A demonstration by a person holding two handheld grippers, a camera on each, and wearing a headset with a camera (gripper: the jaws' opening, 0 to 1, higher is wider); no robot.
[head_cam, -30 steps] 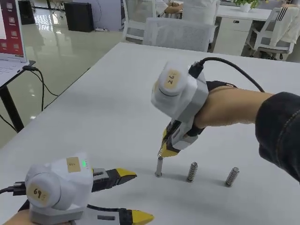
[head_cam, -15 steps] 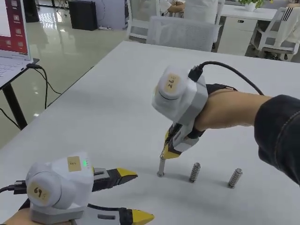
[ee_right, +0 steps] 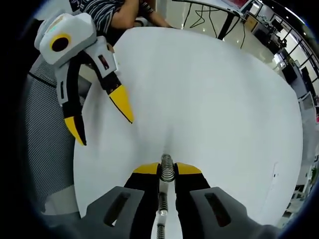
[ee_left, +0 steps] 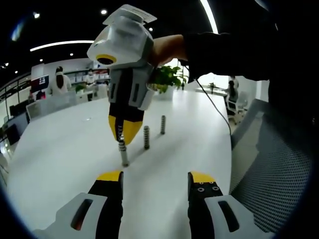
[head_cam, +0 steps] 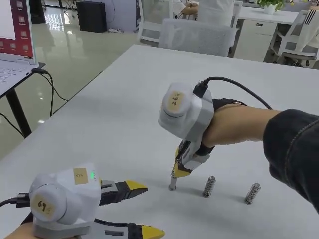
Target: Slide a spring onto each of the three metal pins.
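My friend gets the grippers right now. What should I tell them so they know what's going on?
Right gripper: shut on the last spring, upright at the top of the third pin.
Left gripper: open, holding nothing, pointing toward the pins.
Done: middle spring and end spring sit on their pins.
Left: slide the last spring down the third pin, then let go.

White left gripper (head_cam: 152, 209) and right gripper (head_cam: 179, 171), black yellow-tipped jaws; silvery spring (ee_right: 168, 172); white table (head_cam: 114, 114).

Spring (ee_right: 168, 170) atop leftmost upright pin (head_cam: 172, 183)
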